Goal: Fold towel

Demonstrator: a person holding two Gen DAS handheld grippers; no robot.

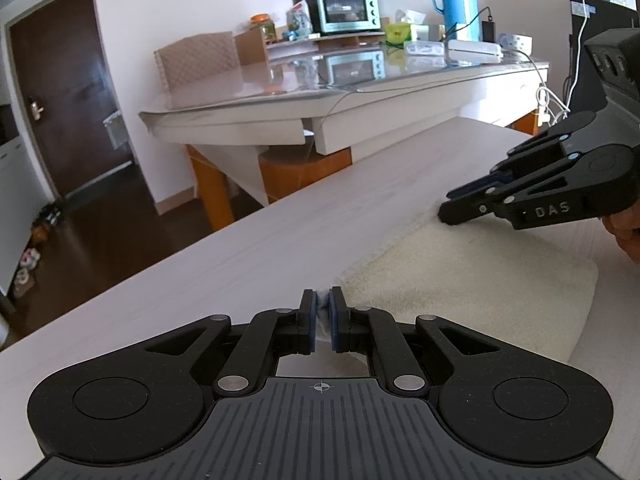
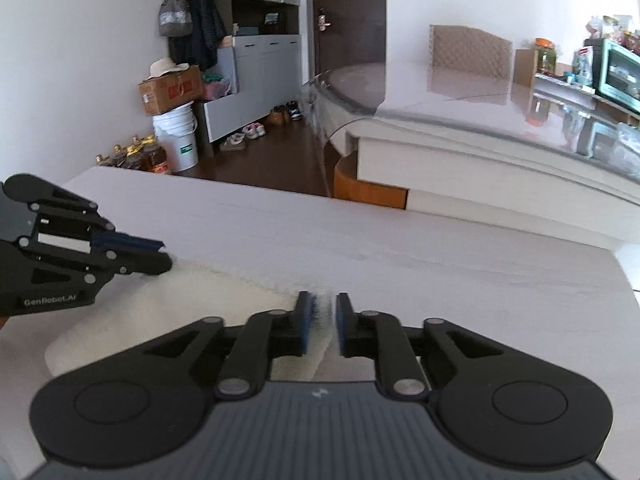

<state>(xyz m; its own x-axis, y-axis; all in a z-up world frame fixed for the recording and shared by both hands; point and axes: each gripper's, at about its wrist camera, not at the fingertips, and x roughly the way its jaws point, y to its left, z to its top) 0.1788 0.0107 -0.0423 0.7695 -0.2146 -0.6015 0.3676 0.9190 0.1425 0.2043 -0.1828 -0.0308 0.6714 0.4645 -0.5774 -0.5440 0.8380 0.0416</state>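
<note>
A cream fluffy towel [image 1: 472, 284] lies flat on the pale wooden table [image 1: 240, 264]. My left gripper [image 1: 323, 304] is shut on the towel's near left corner, with cloth pinched between its blue pads. My right gripper [image 1: 446, 210] rests low at the towel's far edge in the left wrist view. In the right wrist view the right gripper [image 2: 323, 308] has its jaws close together with the towel's [image 2: 192, 304] edge between them, blurred. The left gripper [image 2: 162, 258] appears at the left, closed at the towel's other corner.
A glass-topped dining table [image 1: 360, 84] stands beyond the work table, with a teal toaster oven [image 1: 346, 10], a blue thermos [image 1: 456, 0] and jars on it. A brown door [image 1: 60, 92] and dark floor lie to the left. A white bucket [image 2: 178, 140], a box and shoes stand on the floor.
</note>
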